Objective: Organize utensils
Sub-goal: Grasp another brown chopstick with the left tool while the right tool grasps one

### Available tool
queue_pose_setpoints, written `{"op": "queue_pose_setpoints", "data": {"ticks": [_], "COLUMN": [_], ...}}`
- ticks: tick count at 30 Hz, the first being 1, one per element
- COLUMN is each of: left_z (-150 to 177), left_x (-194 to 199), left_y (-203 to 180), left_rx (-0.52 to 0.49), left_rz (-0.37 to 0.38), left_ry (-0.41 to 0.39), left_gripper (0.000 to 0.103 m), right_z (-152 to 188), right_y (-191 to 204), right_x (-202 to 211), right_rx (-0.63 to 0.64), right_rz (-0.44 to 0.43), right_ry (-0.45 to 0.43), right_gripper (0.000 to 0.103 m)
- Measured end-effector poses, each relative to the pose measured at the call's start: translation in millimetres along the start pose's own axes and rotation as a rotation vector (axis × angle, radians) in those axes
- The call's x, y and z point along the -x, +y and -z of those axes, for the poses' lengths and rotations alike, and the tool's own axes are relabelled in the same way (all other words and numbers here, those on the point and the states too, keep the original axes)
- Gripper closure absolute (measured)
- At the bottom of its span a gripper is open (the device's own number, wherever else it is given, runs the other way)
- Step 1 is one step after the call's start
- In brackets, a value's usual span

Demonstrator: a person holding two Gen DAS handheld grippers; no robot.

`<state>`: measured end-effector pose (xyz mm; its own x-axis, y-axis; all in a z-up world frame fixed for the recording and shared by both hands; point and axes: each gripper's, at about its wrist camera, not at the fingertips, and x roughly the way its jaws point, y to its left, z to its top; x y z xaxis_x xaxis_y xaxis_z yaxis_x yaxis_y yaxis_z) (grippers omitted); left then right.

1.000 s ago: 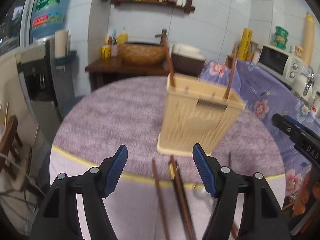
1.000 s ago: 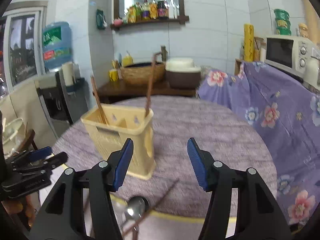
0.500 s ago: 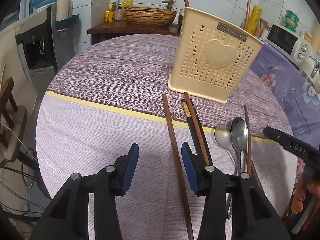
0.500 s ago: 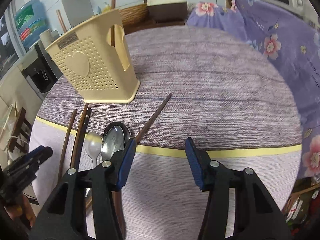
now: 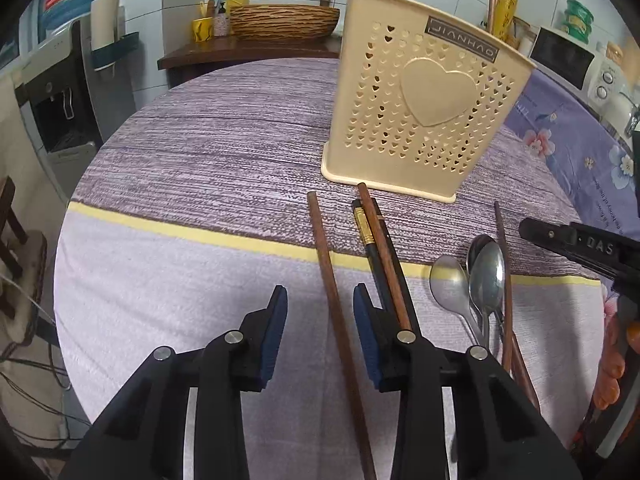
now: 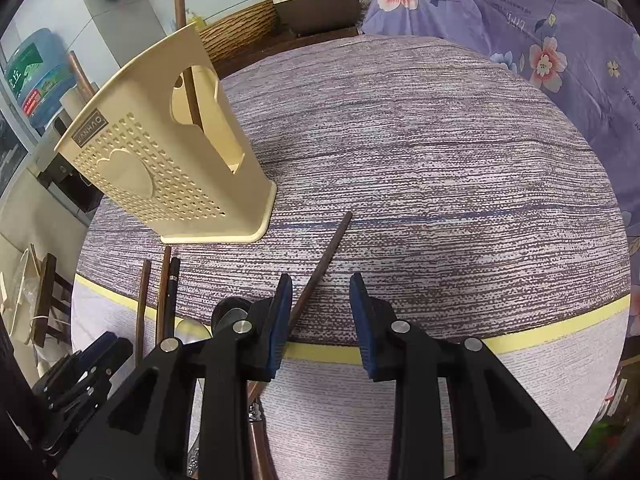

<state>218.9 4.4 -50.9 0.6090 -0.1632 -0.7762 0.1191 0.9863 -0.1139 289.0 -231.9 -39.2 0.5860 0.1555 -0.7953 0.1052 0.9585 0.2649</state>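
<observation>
A cream perforated utensil holder point(image 5: 424, 100) point(image 6: 160, 168) stands on the round table, with brown chopsticks point(image 6: 184, 40) upright in it. Loose utensils lie in front of it: a brown chopstick point(image 5: 332, 292), a black chopstick with a gold band point(image 5: 368, 236), another brown one point(image 5: 384, 256), two spoons point(image 5: 486, 276) and a thin dark chopstick point(image 6: 324, 264). My left gripper point(image 5: 320, 320) hangs low over the first brown chopstick, jaws closing, pads clear of it. My right gripper point(image 6: 318, 312) is closing around the thin chopstick, which runs beside the left pad.
The table wears a lilac and purple striped cloth point(image 5: 200, 140) with a yellow line. A floral purple cover point(image 6: 540, 40) lies to the right, a microwave point(image 5: 572, 60) behind it. A wicker basin point(image 5: 284, 20) and a water dispenser point(image 5: 60, 92) stand beyond the far edge.
Both grippers have dropped toward the table and tipped downward. Their jaws have narrowed. Each now has a chopstick between its fingers, where before they were high above the utensils.
</observation>
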Motion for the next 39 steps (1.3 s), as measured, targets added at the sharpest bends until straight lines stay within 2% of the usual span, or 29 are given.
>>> {"op": "queue_pose_setpoints", "data": {"ticks": [3,8,12,15,18,21,24,28,34,39], "left_z": [-6,-19,-31,-37,-38,-40,-43,-48,-51,-51], "left_x": [-10,-26,-34,-37,-38,-39,-40,-44,-48,-46], "left_y": [-3,-7,-5,-5,-6,-4,-6,-8,-13,-16], "left_rx": [-0.011,-0.051,-0.051,-0.059,-0.07,-0.069,-0.073,-0.083,-0.092,-0.093], "left_rz": [-0.004,-0.056,-0.062,-0.064,-0.063,-0.051,-0.05,-0.052,-0.065,-0.068], "left_ry": [0.02,0.029,0.047,0.056,0.058,0.061,0.063,0.066,0.067,0.065], "left_gripper": [0.071,0.074,0.086,0.091,0.092,0.092,0.092,0.092,0.093,0.094], "right_z": [0,-7,-15,-20,-21,-21,-22,-29,-40,-41], "right_y": [-1,-10,-8,-2,4,5,12,18,18,13], "right_x": [1,-1,-8,-18,-28,-37,-42,-51,-62,-62], "right_rx": [0.003,-0.04,-0.064,-0.063,-0.045,-0.082,-0.068,-0.061,-0.061,-0.074], "right_rz": [0.011,0.016,0.029,0.062,0.122,0.096,0.127,0.153,0.156,0.116], "right_ry": [-0.006,0.0,0.019,0.045,0.062,0.088,0.075,0.074,0.072,0.071], "right_gripper": [0.072,0.072,0.073,0.075,0.077,0.079,0.081,0.092,0.095,0.096]}}
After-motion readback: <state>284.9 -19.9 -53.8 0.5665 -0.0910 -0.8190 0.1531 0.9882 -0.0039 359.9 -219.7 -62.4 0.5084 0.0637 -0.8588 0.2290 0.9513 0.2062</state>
